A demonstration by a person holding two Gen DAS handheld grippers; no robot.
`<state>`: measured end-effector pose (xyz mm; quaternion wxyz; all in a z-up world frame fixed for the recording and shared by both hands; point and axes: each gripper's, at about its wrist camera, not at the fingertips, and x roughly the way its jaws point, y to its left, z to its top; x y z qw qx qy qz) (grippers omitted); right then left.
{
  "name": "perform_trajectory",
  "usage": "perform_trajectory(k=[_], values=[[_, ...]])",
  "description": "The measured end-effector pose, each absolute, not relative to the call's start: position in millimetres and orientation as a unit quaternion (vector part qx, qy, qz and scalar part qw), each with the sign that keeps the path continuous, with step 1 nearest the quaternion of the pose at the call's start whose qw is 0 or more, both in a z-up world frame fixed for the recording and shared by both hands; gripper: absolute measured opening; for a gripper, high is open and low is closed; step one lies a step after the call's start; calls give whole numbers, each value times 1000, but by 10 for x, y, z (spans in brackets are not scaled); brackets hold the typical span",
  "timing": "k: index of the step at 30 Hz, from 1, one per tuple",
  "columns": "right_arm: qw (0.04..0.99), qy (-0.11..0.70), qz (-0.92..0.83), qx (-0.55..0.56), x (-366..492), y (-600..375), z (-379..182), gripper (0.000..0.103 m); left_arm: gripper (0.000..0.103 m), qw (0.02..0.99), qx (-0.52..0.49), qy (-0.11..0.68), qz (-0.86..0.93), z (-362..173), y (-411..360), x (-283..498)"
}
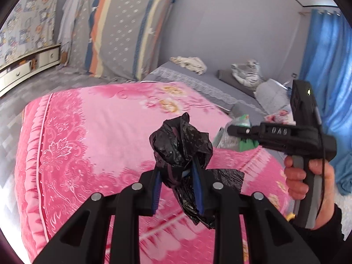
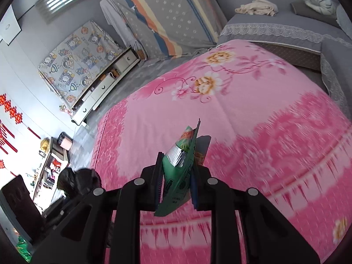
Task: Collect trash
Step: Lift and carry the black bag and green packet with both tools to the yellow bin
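Both grips loaded above the pink blanket point(image 2: 253, 114).

My left hand-held gripper point(image 1: 177, 189) pinches a crumpled black trash bag point(image 1: 181, 145); my right hand-held gripper point(image 2: 177, 184) (at 3 o'clock in the left view) clamps a green snack wrapper point(image 2: 179, 165).

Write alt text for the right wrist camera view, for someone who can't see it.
The right gripper is shut on a green snack wrapper, held above a bed with a pink floral blanket. A crumpled black plastic bag shows at lower left.
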<state>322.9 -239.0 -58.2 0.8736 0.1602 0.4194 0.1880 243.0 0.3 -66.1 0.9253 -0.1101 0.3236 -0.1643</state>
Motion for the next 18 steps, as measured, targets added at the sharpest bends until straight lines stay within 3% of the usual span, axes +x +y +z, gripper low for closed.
perform_trajectory(k=[18], values=[[932, 303, 88, 178, 1480, -3424, -199, 20, 24, 927, -39, 236, -288, 47, -840, 1359]])
